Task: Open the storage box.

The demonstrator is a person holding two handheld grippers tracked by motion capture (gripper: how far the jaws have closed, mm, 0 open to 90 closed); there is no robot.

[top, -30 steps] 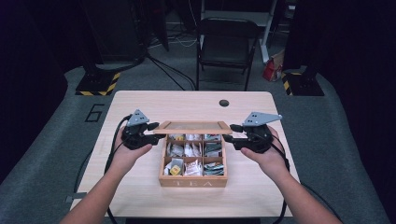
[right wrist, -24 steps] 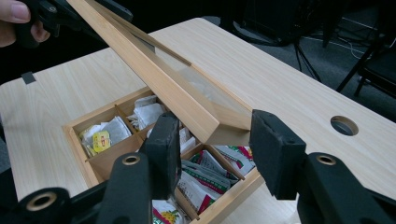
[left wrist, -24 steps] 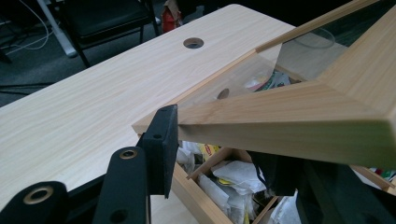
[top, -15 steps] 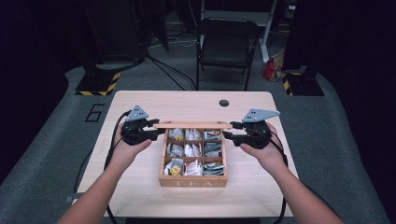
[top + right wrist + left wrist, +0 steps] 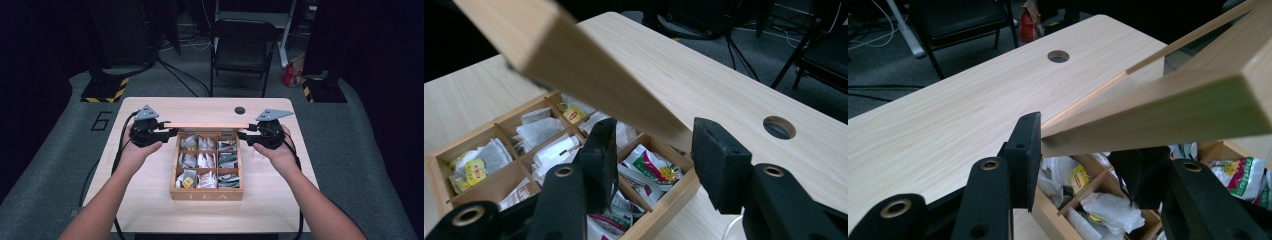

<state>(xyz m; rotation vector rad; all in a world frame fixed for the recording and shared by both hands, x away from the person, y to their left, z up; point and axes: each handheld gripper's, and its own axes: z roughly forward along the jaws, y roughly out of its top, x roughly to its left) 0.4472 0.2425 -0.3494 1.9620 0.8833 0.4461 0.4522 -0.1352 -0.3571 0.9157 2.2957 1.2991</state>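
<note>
Nearest the person, a wooden tea box (image 5: 207, 194) sits at the table's middle, its front wall lettered TEA and set a little back from the near edge. It has nine compartments in three rows of three, each holding tea bags (image 5: 205, 161); in the right gripper view some are white paper sachets (image 5: 540, 131) and some bright green and red packets (image 5: 651, 165). Bare table (image 5: 150, 200) lies on both sides of the box, with more room to the left than to the right.

The lid (image 5: 207, 126) stands raised over the back row, hinged along the rear wall, so it overhangs the far compartments. The left gripper (image 5: 165, 133) is at the lid's left end: in its own view the lid's end (image 5: 1148, 120) lies between the two jaws, one pad (image 5: 1029, 150) flat against it, so the jaws are clamped on the lid and have just been closing. The right gripper (image 5: 243, 134) is at the right end; there the lid's corner (image 5: 624, 97) sits between the jaws with a gap showing by the right pad (image 5: 719, 160), so they stand apart, not pressing.

Beyond the lid the table runs bare to its far edge, apart from one round cable hole (image 5: 240, 110). Behind it stands one black folding chair (image 5: 242, 50); two stand bases striped yellow and black (image 5: 104, 91) flank it on grey floor
</note>
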